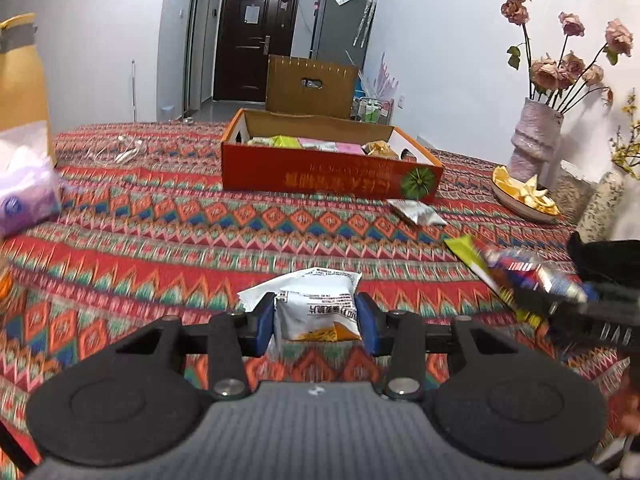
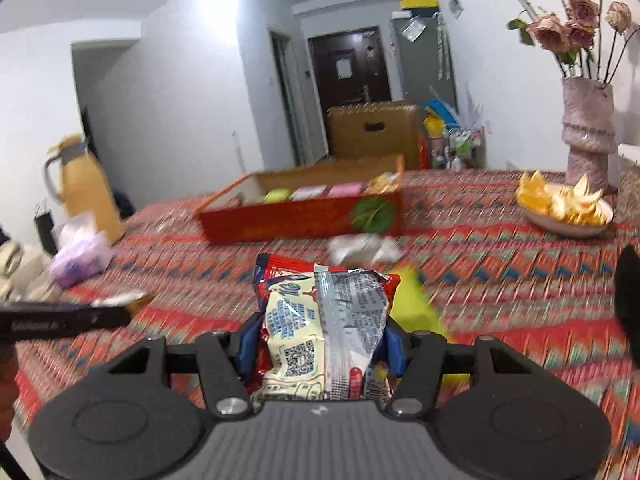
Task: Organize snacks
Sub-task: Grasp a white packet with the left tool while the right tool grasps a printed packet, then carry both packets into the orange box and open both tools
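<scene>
Left wrist view: the left claw (image 1: 316, 320) is partly closed, its blue pads (image 1: 267, 322) pressing both sides of a white snack packet (image 1: 316, 304) with an orange corner, held above a tabletop (image 1: 160, 220) covered in a red zigzag-patterned cloth. Farther back on the tabletop sits an open red cardboard box (image 1: 320, 178) holding green, pink and gold packets. Just beside the box's right front corner lies a silver packet (image 1: 416, 212); nearer, to the right, lies a yellow-green packet (image 1: 466, 252). At the right edge the right claw shows blurred, carrying a red and blue packet. A bowl of orange peels (image 1: 524, 196) and a vase of dried roses (image 1: 536, 136) stand at the far right; a purple tissue pack (image 1: 24, 192) lies at the left.

Right wrist view: the right claw (image 2: 320, 346) is partly closed on a red, cream and silver snack bag (image 2: 320, 328), gripped by its sides and standing upright between the pads. The box (image 2: 300, 220) lies ahead, well apart. A yellow thermos jug (image 2: 86, 188) stands far left.
</scene>
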The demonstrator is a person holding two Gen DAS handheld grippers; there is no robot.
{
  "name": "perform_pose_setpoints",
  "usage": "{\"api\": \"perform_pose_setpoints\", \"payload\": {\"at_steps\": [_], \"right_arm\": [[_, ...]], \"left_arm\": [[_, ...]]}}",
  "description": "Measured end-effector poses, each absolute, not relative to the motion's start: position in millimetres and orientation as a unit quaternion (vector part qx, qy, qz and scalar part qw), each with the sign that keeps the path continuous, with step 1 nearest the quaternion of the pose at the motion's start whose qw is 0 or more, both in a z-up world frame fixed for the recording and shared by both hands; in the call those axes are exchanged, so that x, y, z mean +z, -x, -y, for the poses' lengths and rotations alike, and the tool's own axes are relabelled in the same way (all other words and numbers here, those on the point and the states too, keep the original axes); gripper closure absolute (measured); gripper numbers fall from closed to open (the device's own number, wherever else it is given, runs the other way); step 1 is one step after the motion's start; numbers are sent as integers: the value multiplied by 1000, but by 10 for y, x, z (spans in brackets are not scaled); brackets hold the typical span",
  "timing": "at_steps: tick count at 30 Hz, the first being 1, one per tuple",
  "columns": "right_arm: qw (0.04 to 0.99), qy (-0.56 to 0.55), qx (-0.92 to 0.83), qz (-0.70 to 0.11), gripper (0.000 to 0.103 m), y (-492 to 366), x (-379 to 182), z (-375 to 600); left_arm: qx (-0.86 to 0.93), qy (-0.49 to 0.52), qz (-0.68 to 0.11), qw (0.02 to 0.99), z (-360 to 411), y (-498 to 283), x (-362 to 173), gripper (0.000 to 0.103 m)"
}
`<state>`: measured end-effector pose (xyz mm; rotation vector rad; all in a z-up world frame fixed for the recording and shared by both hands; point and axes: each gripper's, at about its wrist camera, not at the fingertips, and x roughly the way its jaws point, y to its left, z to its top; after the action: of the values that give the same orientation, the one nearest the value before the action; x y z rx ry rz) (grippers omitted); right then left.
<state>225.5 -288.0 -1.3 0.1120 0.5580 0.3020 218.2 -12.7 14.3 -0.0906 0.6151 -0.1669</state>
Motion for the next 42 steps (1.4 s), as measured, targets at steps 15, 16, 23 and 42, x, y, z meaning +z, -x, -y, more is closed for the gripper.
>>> {"api": "perform_pose_setpoints", "payload": {"at_steps": [15,16,23,42], "right_arm": [[944,-32,135,-301,44,-1984,-18,2562],[943,-33,135,-303,44,-2031,-28,2561],[944,-33,155,-288,44,-2504,139,2612],[942,25,155,-297,44,-5998,436,2599]], "left_arm": [[-97,67,-290,950,-154,-1971,123,60],[-97,65,-287,951,-161,-2014,137,60],[-111,65,-266,955,-196,-2505,369,60],[-163,46,-274,947,495,-5173,448,60]]}}
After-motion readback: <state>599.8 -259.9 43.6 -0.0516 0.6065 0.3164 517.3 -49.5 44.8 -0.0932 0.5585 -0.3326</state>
